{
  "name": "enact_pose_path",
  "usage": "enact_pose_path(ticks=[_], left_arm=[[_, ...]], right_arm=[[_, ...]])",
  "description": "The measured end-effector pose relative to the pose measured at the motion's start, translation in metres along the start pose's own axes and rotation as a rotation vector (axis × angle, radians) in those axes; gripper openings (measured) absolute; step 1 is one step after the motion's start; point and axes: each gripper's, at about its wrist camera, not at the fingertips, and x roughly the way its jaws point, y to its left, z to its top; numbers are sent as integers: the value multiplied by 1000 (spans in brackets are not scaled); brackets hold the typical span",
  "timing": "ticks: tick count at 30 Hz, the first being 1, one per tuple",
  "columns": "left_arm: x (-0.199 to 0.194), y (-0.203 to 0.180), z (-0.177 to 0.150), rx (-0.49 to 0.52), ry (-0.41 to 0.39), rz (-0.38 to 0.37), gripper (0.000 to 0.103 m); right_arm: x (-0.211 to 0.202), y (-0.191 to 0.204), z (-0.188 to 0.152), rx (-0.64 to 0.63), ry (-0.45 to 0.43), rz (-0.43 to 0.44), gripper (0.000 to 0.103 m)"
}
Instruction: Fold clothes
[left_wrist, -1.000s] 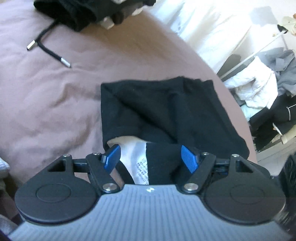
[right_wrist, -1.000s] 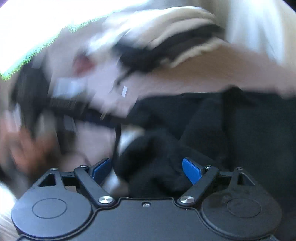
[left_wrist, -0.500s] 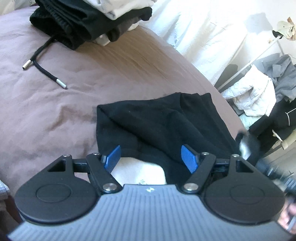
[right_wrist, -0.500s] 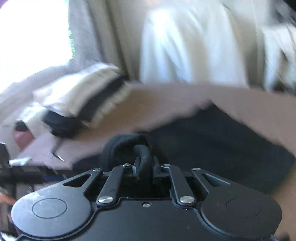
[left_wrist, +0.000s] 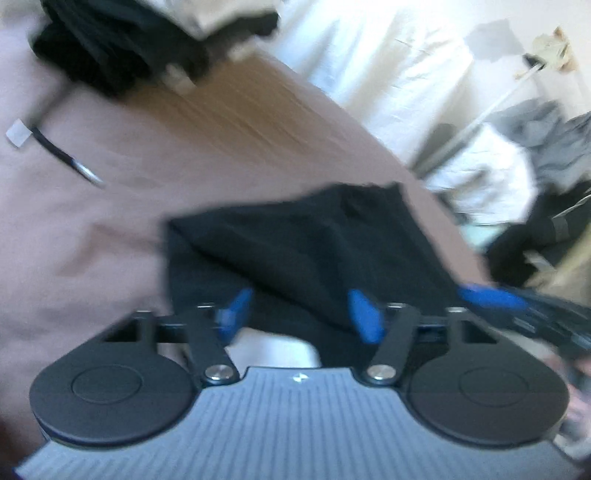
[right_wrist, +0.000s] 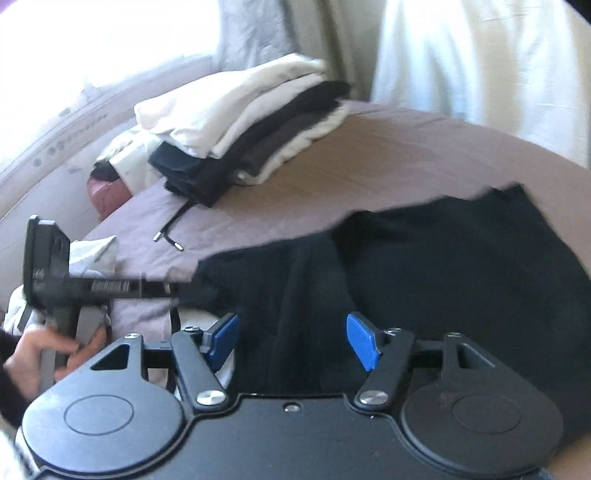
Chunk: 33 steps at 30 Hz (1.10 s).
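Observation:
A black garment (left_wrist: 295, 243) lies partly folded on the mauve bed sheet (left_wrist: 92, 221). My left gripper (left_wrist: 300, 314) is at its near edge, jaws closing, with a black fold and a white inner patch (left_wrist: 273, 349) between the blue pads, which stand apart from each other. In the right wrist view the same garment (right_wrist: 443, 266) spreads ahead. My right gripper (right_wrist: 291, 338) hovers over a folded-over strip of it with jaws opening, and nothing is pinched. One of its blue pads (left_wrist: 491, 298) shows blurred at the right of the left wrist view.
A stack of folded white and dark clothes (right_wrist: 251, 125) sits at the far side of the bed, with a black drawstring (right_wrist: 170, 229) trailing from it. A person's hand (right_wrist: 40, 354) holds the left gripper's handle. Loose clothes (left_wrist: 517, 166) pile up beyond the bed's right edge.
The right gripper was shut on a black fold half a second ago and has let it go, its jaws now apart. The left jaws have narrowed around the garment's near edge.

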Motion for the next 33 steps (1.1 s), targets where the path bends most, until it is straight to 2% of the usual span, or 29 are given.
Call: enact_pose_path(ticks=[1, 2, 4, 6, 8, 10, 11, 13, 14, 15, 16, 17, 19, 20, 22, 25, 29, 31, 33], left_arm=[[4, 3, 0, -27, 10, -28, 36], [7, 4, -1, -32, 9, -25, 36], [12, 0, -1, 14, -15, 32, 36], [15, -3, 2, 50, -40, 90, 40], [22, 0, 6, 51, -26, 127, 44], [33, 4, 11, 47, 10, 169, 44], [38, 6, 13, 42, 19, 172, 46], [47, 7, 19, 31, 23, 159, 61], [51, 5, 23, 33, 19, 152, 62], [54, 4, 27, 36, 16, 145, 59], [58, 1, 30, 50, 10, 157, 29], [61, -4, 34, 94, -4, 216, 1], [57, -18, 41, 207, -85, 346, 3], [52, -20, 47, 231, -125, 354, 3], [44, -17, 66, 211, -156, 316, 3], [47, 10, 101, 56, -148, 220, 4], [74, 56, 126, -184, -86, 169, 4], [84, 69, 126, -237, -51, 175, 4], [84, 69, 119, -208, -51, 180, 5]], right_arm=[[15, -10, 17, 6, 49, 74, 70], [30, -20, 33, 25, 84, 113, 70], [62, -39, 61, 72, 143, 159, 70], [88, -50, 78, 64, 176, 124, 70], [105, -61, 82, 52, 205, 95, 70], [118, -75, 79, 92, 222, 92, 70], [120, -83, 74, 128, 220, 115, 70], [123, -96, 63, 198, 211, 193, 70], [126, -101, 58, 233, 203, 243, 70], [131, -105, 54, 271, 201, 275, 67], [135, -108, 52, 298, 195, 297, 61], [138, -106, 54, 289, 189, 306, 38], [144, -100, 65, 237, 173, 302, 9], [144, -97, 73, 210, 146, 294, 9], [144, -100, 92, 218, 86, 309, 9], [155, -110, 118, 274, 37, 326, 9], [174, -132, 127, 394, 58, 310, 15], [172, -138, 120, 417, 50, 286, 23], [164, -141, 107, 416, 52, 267, 44]])
